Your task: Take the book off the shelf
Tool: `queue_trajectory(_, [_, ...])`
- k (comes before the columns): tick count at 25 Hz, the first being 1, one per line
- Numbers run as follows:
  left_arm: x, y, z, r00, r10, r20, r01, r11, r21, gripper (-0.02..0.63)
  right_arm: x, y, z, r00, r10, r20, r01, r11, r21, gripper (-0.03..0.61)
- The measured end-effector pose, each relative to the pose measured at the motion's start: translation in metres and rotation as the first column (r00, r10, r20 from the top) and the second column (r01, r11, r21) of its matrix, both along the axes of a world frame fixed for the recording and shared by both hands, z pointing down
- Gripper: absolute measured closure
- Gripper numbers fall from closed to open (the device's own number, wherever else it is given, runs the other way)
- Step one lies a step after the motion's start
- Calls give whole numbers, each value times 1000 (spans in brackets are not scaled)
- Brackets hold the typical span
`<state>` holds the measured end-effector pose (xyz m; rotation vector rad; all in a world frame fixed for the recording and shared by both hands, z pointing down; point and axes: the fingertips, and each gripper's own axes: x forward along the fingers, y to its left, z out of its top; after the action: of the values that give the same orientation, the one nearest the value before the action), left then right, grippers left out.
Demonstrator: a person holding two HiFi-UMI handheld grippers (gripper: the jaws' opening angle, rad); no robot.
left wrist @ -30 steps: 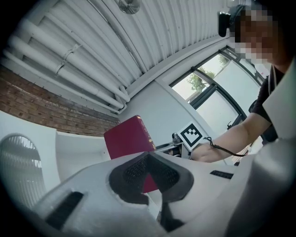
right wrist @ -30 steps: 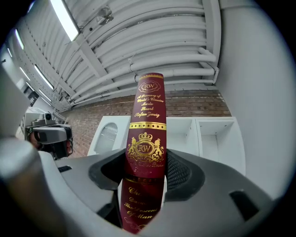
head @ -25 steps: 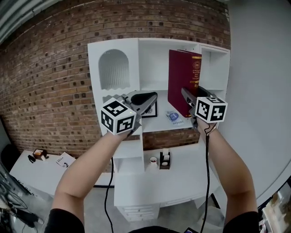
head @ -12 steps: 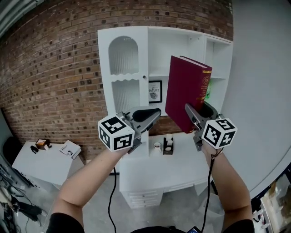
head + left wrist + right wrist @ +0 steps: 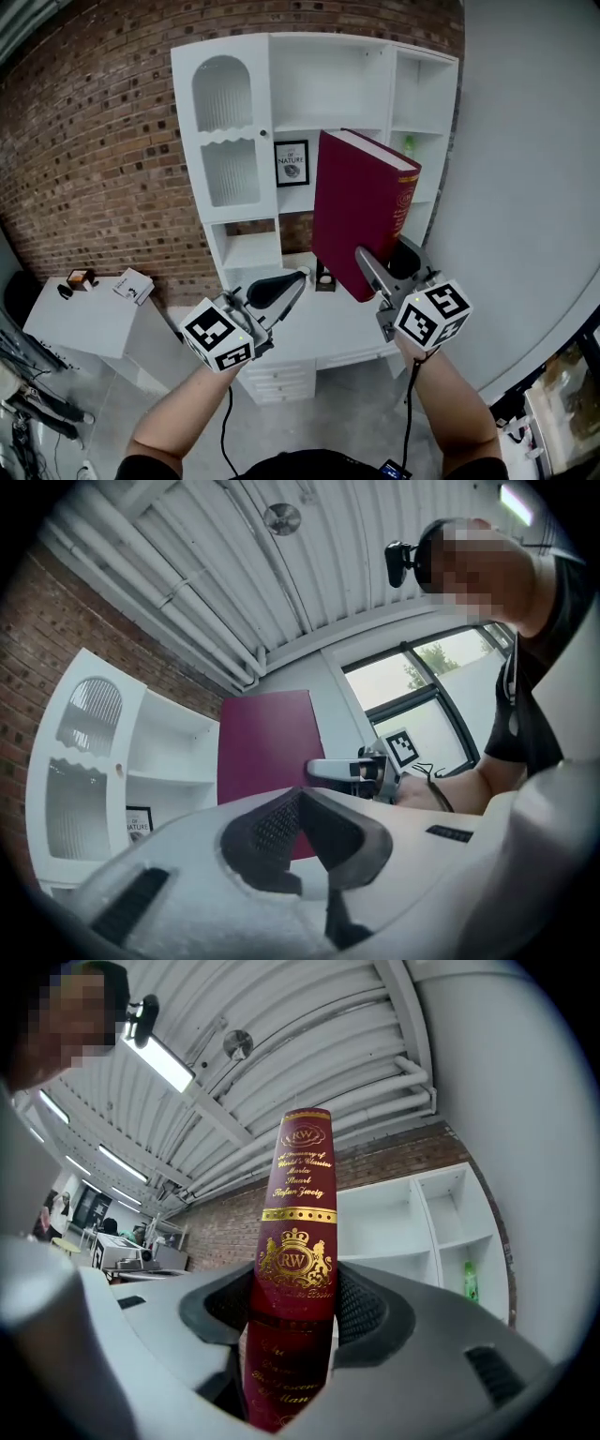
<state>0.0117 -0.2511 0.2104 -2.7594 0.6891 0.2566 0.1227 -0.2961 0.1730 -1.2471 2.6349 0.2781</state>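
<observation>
While the book [image 5: 361,211] hangs in the air in front of me, I'm calling the main part of this job done. It's off the shelf unit [image 5: 272,103], out of every compartment, with nothing of it touching the white boards. My right gripper [image 5: 382,255] has it, clamped on the lower end with one jaw against each cover. In the right gripper view the gold-lettered spine stands straight up between the pads [image 5: 367,1309]. It looks like a square hold to me, seated deep in the jaws. From the head view the book sits a touch tilted, in front of the unit's middle and right bays and above the right end of the desk [image 5: 319,328].

My left gripper [image 5: 298,277] is doing nothing: jaws together, nothing between them. It's low and left of the book and well apart from it, over the left half of the desk near its front edge.

On the shelves I see only a framed print [image 5: 292,162] in the middle bay and a green bottle [image 5: 409,145] in the right-hand column. No other book shows.

What's left? By the task, hardly anything, since removal is all it asks. I'd judge the only open step is putting the book down somewhere, and the desk is the obvious spot, but that's my guess.
</observation>
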Motion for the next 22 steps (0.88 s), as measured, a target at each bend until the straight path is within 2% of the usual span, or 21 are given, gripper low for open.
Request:
queue_trajectory(7, [60,52,28,1000,-27,12,27,1000,-4,606,29,52,39,998,-68,-11,68,997,-28,344])
queue_trajectory(10, [70,65,46,998,-56,-8,55,997,-56,606,39,69,64,996,-86,-11,85,995,-51,344])
queue_trajectory(14, [67,93,74,992,-112,-56,103,984,-143,606,44,90,117,993,-120,6,119,984,-136,344])
queue_trajectory(18, [52,121,112,985,-165,-46,152,965,-216,606,39,112,169,988,-147,51,155,961,-228,344])
queue_trajectory(22, [32,155,147,983,-177,-40,159,947,-278,606,25,153,200,985,-152,87,171,944,-283,344])
